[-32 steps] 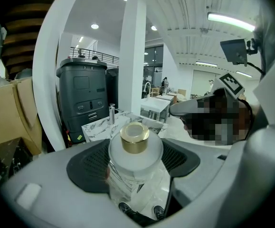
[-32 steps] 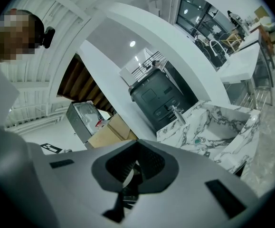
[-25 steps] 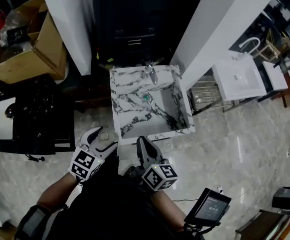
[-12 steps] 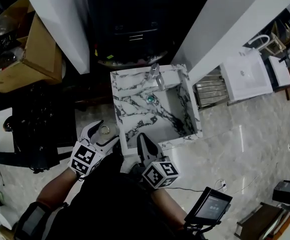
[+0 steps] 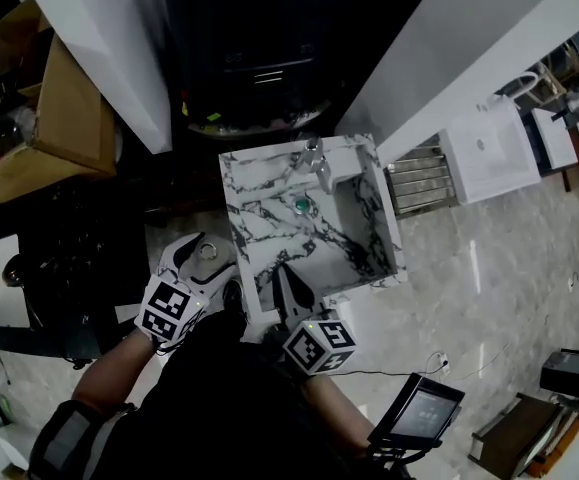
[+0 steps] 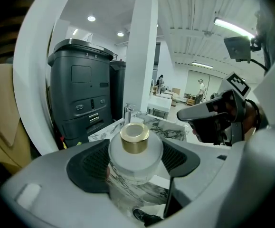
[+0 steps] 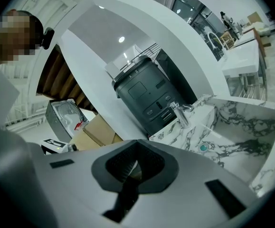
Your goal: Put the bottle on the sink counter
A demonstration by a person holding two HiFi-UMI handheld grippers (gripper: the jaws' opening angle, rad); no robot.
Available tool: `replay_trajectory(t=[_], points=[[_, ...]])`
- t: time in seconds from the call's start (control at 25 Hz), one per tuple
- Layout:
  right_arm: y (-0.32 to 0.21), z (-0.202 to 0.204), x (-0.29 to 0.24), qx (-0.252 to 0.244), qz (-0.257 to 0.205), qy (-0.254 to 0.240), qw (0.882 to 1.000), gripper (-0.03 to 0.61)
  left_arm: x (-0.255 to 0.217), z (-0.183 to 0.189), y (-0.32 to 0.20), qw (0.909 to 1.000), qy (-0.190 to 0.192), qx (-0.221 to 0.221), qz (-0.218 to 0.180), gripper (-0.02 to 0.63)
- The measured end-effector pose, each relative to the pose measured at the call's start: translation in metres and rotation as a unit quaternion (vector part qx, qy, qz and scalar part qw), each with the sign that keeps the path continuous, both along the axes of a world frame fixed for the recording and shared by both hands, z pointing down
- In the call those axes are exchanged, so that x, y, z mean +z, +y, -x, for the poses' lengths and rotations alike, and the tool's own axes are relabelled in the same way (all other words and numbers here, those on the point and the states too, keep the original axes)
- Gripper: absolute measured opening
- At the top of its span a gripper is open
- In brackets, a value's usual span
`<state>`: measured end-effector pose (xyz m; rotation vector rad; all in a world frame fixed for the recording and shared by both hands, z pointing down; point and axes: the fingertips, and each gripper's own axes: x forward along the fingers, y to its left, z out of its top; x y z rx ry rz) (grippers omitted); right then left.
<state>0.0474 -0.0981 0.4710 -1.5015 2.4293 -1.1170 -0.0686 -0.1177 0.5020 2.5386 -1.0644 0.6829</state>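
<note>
A frosted glass bottle with a gold cap stands upright between the dark pads of my left gripper, which is shut on it. In the head view the left gripper holds the bottle just left of the marble sink, near its front left corner. The sink has a chrome faucet at the back and a green drain. My right gripper hangs over the sink's front rim, shut with nothing in it. Its closed jaws point toward the faucet.
A dark cabinet stands behind the sink, between two white columns. Cardboard boxes and black goods fill the left. A chrome rack and a white basin stand to the right. A tablet lies at the lower right.
The view has closed in on the sink. My left gripper has carried the bottle forward along the sink's left side. The right gripper has stayed shut near the front rim.
</note>
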Motion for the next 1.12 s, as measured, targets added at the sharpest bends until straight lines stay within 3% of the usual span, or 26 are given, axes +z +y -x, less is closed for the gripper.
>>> replay_trajectory(t=[0.6,1.12], points=[[-0.023,-0.011,0.004,0.039,0.023,0.037,0.998,-0.005,0.021,-0.009,-0.08,0.9996,0.012,0.021,-0.01,0.327],[-0.057,-0.024,0.044,-0.003,0.069,0.008,0.998,-0.005,0.046,-0.037,-0.152,0.9993,-0.029,-0.002,-0.022,0.327]])
